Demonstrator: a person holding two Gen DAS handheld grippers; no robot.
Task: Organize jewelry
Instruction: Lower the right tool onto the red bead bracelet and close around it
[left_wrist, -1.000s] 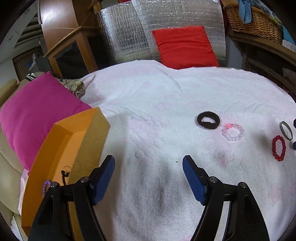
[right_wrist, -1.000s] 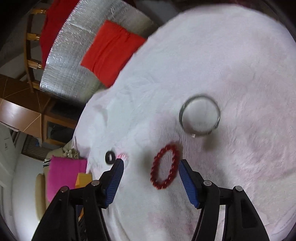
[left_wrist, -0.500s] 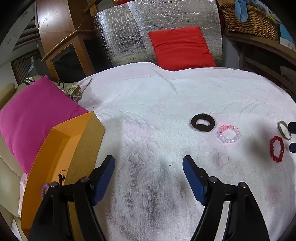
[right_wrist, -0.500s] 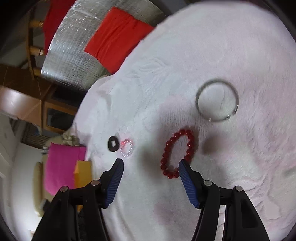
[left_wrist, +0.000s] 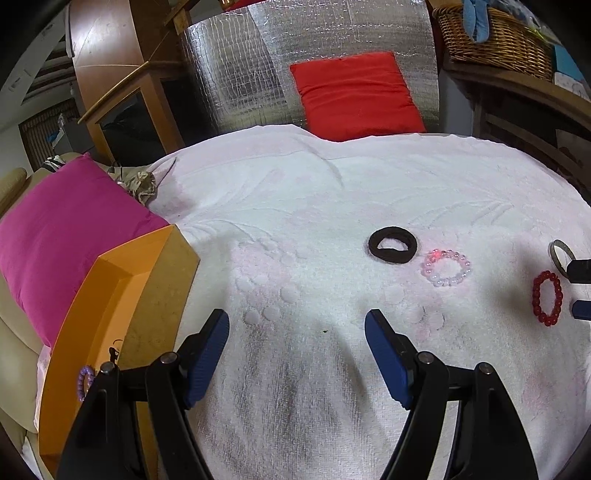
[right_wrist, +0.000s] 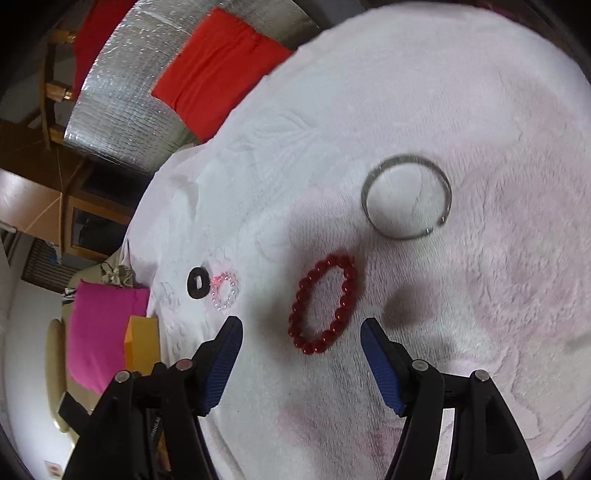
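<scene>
A red bead bracelet (right_wrist: 324, 302) lies on the white towel, just ahead of my open, empty right gripper (right_wrist: 301, 338). A silver bangle (right_wrist: 406, 196) lies beyond it. A black hair band (right_wrist: 197, 282) and a pale pink bead bracelet (right_wrist: 224, 291) lie further left. In the left wrist view the black band (left_wrist: 392, 244), pink bracelet (left_wrist: 447, 267), red bracelet (left_wrist: 547, 297) and bangle (left_wrist: 560, 252) lie to the right. My left gripper (left_wrist: 295, 332) is open and empty above bare towel. An orange box (left_wrist: 110, 317) at left holds a purple bead bracelet (left_wrist: 84, 382).
A magenta cushion (left_wrist: 62, 225) lies left of the box. A red cushion (left_wrist: 354, 96) leans on a silver foil panel (left_wrist: 258, 66) at the back. A wicker basket (left_wrist: 495, 37) sits on a wooden shelf at right. My right gripper's fingertips (left_wrist: 580, 269) show at the right edge.
My right gripper has moved closer to the red bracelet, which now lies between its fingertips' line of sight. My left gripper has drawn back slightly, widening its view.
</scene>
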